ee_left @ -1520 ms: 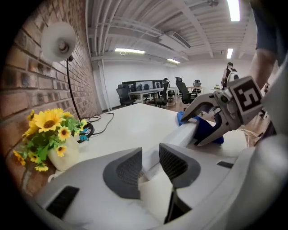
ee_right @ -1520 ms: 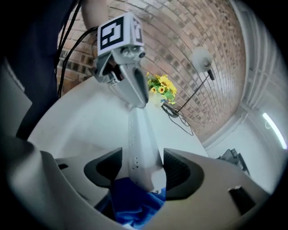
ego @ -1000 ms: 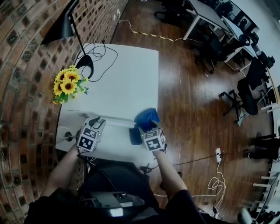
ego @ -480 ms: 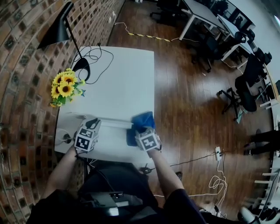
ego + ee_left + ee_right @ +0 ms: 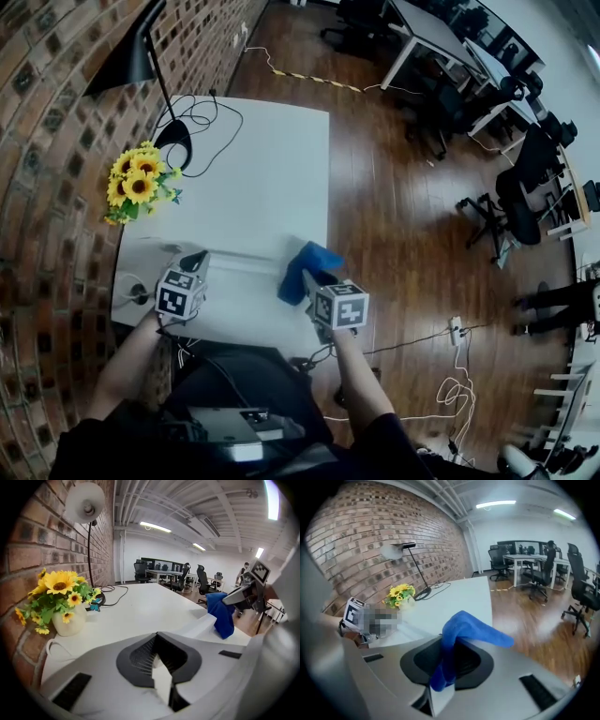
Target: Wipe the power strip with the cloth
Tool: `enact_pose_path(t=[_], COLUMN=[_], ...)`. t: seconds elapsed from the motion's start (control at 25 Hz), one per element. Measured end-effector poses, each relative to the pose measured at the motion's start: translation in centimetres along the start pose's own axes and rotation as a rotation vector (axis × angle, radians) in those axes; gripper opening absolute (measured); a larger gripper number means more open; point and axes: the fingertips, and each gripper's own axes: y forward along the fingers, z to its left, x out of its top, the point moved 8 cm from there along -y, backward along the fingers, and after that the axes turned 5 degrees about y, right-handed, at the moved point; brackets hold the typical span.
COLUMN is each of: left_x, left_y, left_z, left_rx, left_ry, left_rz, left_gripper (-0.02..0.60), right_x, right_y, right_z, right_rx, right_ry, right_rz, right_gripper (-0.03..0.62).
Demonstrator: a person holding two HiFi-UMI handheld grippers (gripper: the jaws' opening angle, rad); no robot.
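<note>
The white power strip (image 5: pixel 239 263) lies flat across the near part of the white table (image 5: pixel 272 169), at about 6 o'clock from the table's middle, with its length running from 9 to 3 o'clock in the head view.

The left gripper (image 5: pixel 195 259) sits at the strip's 9 o'clock end. Its 2 jaws are closed together, and I can make out nothing held between them.

The right gripper (image 5: pixel 307 279) is at the strip's 3 o'clock end, near the table's right edge. Its jaws have just been closing and now pinch the blue cloth (image 5: pixel 317 255). The cloth bunches between them, with 1 flap arching up over the jaws and the rest hanging down. In the left gripper view the cloth hangs just past the strip's far end. I cannot tell whether cloth and strip touch.

A bunch of sunflowers (image 5: pixel 136 183) in a pale vase (image 5: pixel 68 623) stands against the brick wall (image 5: pixel 47 187) at 9 o'clock of the table. A black lamp (image 5: pixel 131 61) stands at 11 o'clock, with its cable (image 5: pixel 211 117) looped beside its base.
</note>
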Motion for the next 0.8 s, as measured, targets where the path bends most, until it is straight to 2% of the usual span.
enact_pose_path(t=[0.12,0.24,0.32,0.48,0.6,0.68,0.8], left_x=[-0.1,-0.1,0.1,0.2,0.1,-0.1,-1.1], left_y=[0.1,0.0,0.0,0.0,-0.1,0.1,1.0], left_z=[-0.1,-0.2,0.1,0.8,1.2,2.2,3.8], left_rx=[0.007,-0.034,-0.066,-0.130,-0.199,-0.182,-0.091], left_ry=[0.000,-0.020,-0.060,-0.163,-0.125,-0.075,-0.056], left_rz=[-0.005,0.008,0.009,0.012,0.020,0.021,0.056], left_gripper=[0.006,0.006,0.006,0.003,0.003,0.002,0.001], right_x=[0.9,0.8,0.8,1.0,1.1,1.0,1.0], right_y=[2.1,3.6,4.6,5.8,5.9,5.9,6.0], right_z=[3.1,4.8,5.9,7.0,7.1,7.1,7.2], right_rx=[0.042,0.046,0.054,0.000,-0.029,-0.037,-0.033], right_ry=[-0.081,-0.130,-0.178,-0.281,-0.293,-0.279,-0.226], right_rz=[0.024,0.070,0.109,0.179,0.194,0.190,0.183], right_gripper=[0.063,0.063,0.063,0.064,0.064,0.064,0.064])
